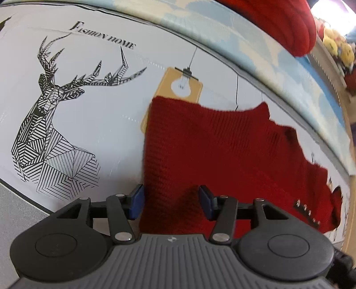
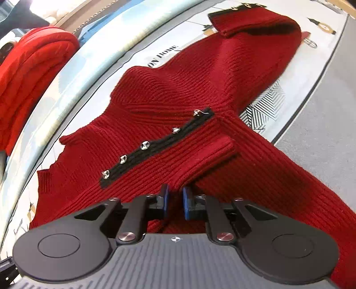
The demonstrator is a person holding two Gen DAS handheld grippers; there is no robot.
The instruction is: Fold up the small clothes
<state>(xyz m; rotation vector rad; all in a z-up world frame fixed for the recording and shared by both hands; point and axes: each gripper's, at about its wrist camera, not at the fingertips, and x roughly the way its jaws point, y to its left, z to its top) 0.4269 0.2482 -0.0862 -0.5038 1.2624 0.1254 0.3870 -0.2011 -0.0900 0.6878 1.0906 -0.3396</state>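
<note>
A dark red ribbed knit sweater [image 1: 222,151] lies spread on a printed white cloth [image 1: 100,115]. My left gripper [image 1: 171,202] is open, its blue pads over the sweater's near edge, holding nothing. In the right wrist view the sweater [image 2: 189,93] shows a black strip with several shiny studs [image 2: 144,145] and a sleeve cuff [image 2: 207,160] folded across the body. My right gripper [image 2: 175,200] is shut on the edge of that sleeve cuff. A second studded cuff [image 2: 240,15] lies at the far end.
A stack of folded red clothes [image 2: 29,77] sits on a light blue patterned surface [image 2: 93,51] beyond the cloth; it also shows in the left wrist view [image 1: 282,20]. Yellow plush toys [image 1: 338,46] lie far right. Grey fabric [image 2: 322,124] borders the cloth.
</note>
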